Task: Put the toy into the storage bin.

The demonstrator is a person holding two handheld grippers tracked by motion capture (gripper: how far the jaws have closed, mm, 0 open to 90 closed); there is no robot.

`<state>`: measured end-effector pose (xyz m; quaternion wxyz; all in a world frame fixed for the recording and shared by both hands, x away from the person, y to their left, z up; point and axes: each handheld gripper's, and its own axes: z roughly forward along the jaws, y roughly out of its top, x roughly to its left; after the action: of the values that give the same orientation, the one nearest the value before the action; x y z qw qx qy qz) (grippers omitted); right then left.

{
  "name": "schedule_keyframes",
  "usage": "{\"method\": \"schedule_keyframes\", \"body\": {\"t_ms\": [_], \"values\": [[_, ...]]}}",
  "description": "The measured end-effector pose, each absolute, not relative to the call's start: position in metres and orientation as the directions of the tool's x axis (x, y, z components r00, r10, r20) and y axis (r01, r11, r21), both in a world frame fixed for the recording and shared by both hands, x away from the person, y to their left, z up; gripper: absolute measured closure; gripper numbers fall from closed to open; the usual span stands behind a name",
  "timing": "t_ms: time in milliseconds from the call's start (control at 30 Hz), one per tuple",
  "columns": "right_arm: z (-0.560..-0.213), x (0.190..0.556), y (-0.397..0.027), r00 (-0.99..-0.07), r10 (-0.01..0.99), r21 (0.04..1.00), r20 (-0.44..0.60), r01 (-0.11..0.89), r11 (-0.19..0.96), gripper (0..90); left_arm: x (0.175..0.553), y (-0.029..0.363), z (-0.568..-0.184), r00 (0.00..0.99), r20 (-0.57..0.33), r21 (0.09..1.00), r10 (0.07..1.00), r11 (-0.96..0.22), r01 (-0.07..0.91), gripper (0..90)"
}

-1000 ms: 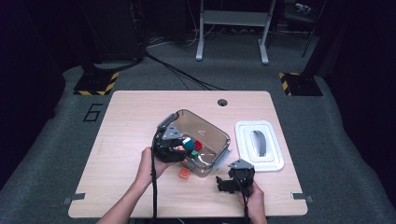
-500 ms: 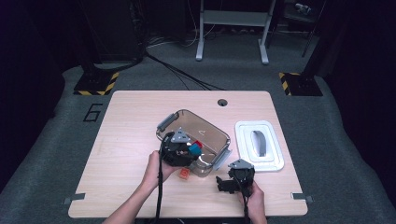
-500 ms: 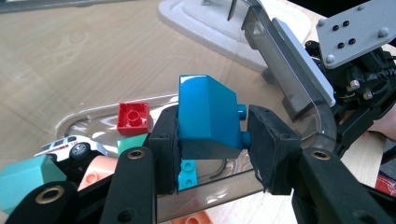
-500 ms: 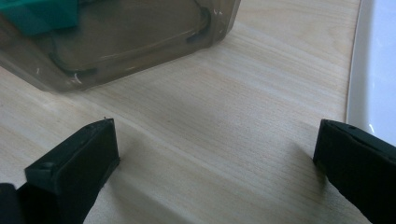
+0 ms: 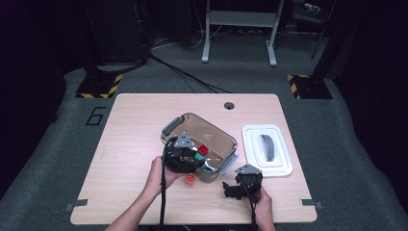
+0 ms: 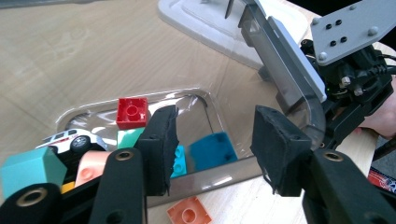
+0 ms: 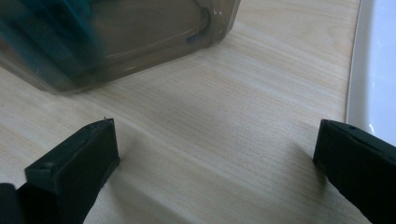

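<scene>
- My left gripper [image 6: 212,149] sits over the near edge of the clear plastic bin [image 5: 219,139]; its jaws have just been opening and now stand apart with nothing pinched between them.
- Inside the bin I see a red brick [image 6: 132,112], teal bricks and a toy car [image 6: 70,139].
- An orange brick [image 5: 190,179] lies on the table [image 5: 130,144] just near the bin.
- My right gripper [image 7: 215,158], jaws spread wide and holding nothing, rests near the white lid [image 5: 267,149] to the right.

Left gripper [image 6: 212,149] jaws just opening, now parted over near rim of clear smoky plastic bin [image 5: 219,139], nothing pressed between pads. Dark teal square block [image 6: 212,151] lying loose on bin floor below gap. Left hand [image 5: 159,175] pulled slightly back toward table's near edge versus a second ago, gripper body now at bin's near corner rather than over its middle.
</scene>
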<state>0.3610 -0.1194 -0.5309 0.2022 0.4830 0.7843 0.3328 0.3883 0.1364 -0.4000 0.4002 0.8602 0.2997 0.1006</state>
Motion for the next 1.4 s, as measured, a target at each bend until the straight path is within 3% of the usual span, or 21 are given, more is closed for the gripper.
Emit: {"method": "schedule_keyframes", "body": {"t_ms": [267,633,1033,1400], "values": [[-0.531,0.361,-0.119,-0.452,0.892,0.717,0.004,0.623,0.312,0.0,0.367,0.154,-0.392,0.775,-0.003,0.779,0.632,-0.484,0.398,31.0],[-0.531,0.361,-0.119,-0.451,0.892,0.717,0.005,0.623,0.312,0.0,0.337,0.18,-0.41,0.72,0.049,0.796,0.692,-0.463,0.391,15.2],[-0.531,0.361,-0.119,-0.453,0.892,0.717,0.005,0.624,0.313,0.0,0.34,0.188,-0.468,0.652,0.02,0.76,0.758,-0.435,0.483,5.6],[-0.531,0.361,-0.119,-0.453,0.892,0.717,0.005,0.623,0.313,0.0,0.348,0.166,-0.509,0.624,0.039,0.729,0.78,-0.45,0.517,2.1]]}}
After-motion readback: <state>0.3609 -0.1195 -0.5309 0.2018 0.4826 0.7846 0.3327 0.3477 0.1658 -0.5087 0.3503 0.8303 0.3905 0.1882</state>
